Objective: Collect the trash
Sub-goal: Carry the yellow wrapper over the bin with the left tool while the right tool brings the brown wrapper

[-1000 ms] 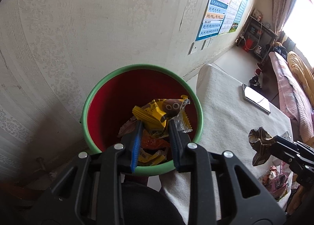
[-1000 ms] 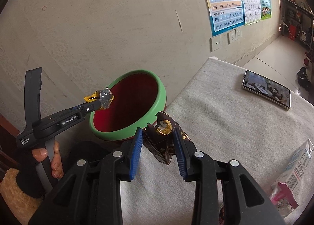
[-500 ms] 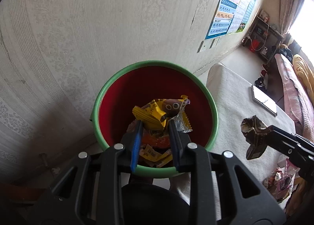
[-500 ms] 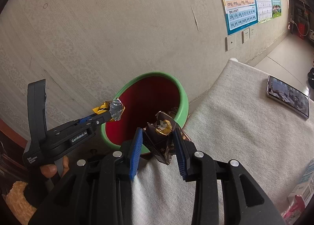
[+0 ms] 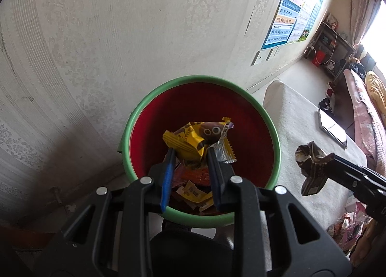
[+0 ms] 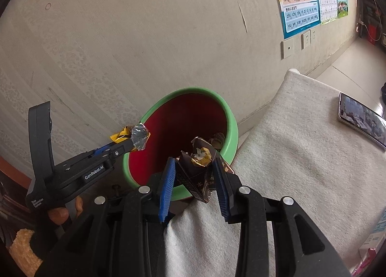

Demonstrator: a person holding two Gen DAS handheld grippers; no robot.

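Note:
A green bin with a red inside [image 5: 270, 122] [image 6: 231, 122] stands by the wall and holds several wrappers. My left gripper [image 5: 189, 153] is shut on a yellow snack wrapper [image 5: 190, 139] and holds it over the bin's mouth; it also shows in the right wrist view [image 6: 135, 139]. My right gripper [image 6: 193, 163] is shut on a crumpled brown wrapper [image 6: 195, 173] just right of the bin's rim, above the table edge; the wrapper also shows in the left wrist view [image 5: 311, 166].
A table with a beige cloth [image 6: 301, 156] adjoins the bin. A phone [image 6: 361, 120] lies on it, and a small carton [image 6: 376, 238] and pink packets [image 5: 349, 223] sit at its near right. The wallpapered wall [image 5: 120, 35] is close behind the bin.
Both grippers have moved closer to the bin. The left one now holds the yellow wrapper over the bin's mouth, and the right one has brought the brown wrapper up to the rim.

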